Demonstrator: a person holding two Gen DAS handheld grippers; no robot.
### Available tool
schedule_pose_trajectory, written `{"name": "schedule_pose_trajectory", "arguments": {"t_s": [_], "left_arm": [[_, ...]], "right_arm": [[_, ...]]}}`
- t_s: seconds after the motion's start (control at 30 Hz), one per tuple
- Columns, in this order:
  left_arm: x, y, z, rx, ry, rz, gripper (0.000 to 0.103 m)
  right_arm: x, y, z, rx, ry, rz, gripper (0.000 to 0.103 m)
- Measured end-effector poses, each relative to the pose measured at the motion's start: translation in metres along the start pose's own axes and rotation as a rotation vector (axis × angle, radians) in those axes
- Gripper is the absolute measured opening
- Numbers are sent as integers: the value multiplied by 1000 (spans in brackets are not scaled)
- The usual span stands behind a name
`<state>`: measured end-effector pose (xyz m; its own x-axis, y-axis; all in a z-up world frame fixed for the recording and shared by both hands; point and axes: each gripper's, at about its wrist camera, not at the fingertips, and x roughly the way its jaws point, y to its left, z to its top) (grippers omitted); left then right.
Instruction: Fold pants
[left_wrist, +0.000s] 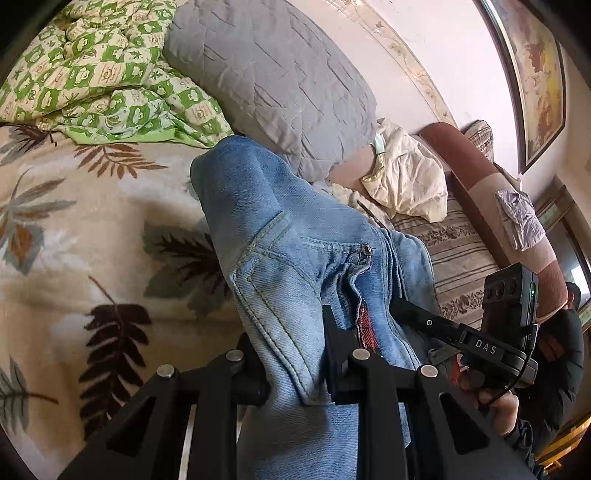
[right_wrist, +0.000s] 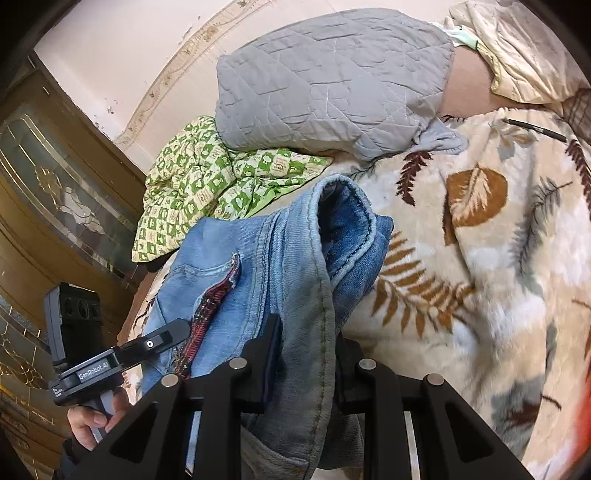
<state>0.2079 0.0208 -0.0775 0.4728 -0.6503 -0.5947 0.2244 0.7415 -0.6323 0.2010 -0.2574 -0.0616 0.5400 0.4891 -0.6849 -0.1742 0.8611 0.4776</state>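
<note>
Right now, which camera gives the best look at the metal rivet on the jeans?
The left wrist view. There the rivet sits in plain sight at the pocket corner of the jeans, above the left gripper. The right wrist view shows the jeans bunched in the right gripper, but no rivet.

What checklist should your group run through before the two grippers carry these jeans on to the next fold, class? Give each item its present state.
1. Left gripper fingers clamped on the jeans: ok.
2. Right gripper fingers clamped on denim: ok.
3. Jeans lifted clear of the leaf-print blanket: cannot tell; the lower part hangs out of view.
4. Landing spot on the blanket free: ok in the left wrist view.
5. Green checked quilt and grey quilted cover clear of the jeans: ok, lying further back.
6. Fabric hanging flat, untwisted: not ok; it is bunched.
</note>
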Motion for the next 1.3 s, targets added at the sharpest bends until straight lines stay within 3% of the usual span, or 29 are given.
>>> {"name": "schedule_pose_trajectory", "arguments": {"t_s": [0.3,0.37,0.47,0.57,0.6,0.63,0.67,0.7,0.73,0.77,0.8,0.97,1.07,1.13,1.17,1.3], "left_arm": [[55,49,-13,-76,111,70,25],[62,61,-21,-120,115,54,28],[63,65,-22,-131,115,48,31],[65,64,-21,-128,120,66,37],[65,66,-21,-136,119,72,46],[65,68,-22,-143,117,84,50],[61,69,-21,-153,104,95,60],[59,68,-20,-161,98,99,78],[55,68,-19,-166,97,102,89],[47,64,-19,-161,89,135,103],[42,61,-18,-148,74,160,103],[-3,29,-13,-28,-53,269,103],[-33,-1,-14,85,-146,408,103],[-53,-28,-22,189,-205,525,103],[-63,-42,-26,217,-226,549,103],[-95,-77,-49,264,-301,549,103]], "right_arm": [[63,-32,-5,57,105,-34,25],[83,-46,-14,69,142,-60,25],[87,-56,-19,103,137,-22,25],[87,-59,-18,88,140,-31,26],[87,-60,-18,85,141,-34,26],[86,-60,-18,86,141,-35,28],[84,-61,-17,86,143,-37,32],[82,-62,-16,88,142,-39,41],[80,-61,-16,92,144,-43,65],[77,-60,-14,106,148,-54,80],[70,-63,-13,125,139,-92,103],[34,-49,-2,111,25,-155,103],[3,-32,3,69,-48,-208,103],[-19,-12,3,-13,-104,-299,103],[-34,3,-1,-70,-143,-370,103],[-85,49,-26,-158,-256,-469,103]]}}
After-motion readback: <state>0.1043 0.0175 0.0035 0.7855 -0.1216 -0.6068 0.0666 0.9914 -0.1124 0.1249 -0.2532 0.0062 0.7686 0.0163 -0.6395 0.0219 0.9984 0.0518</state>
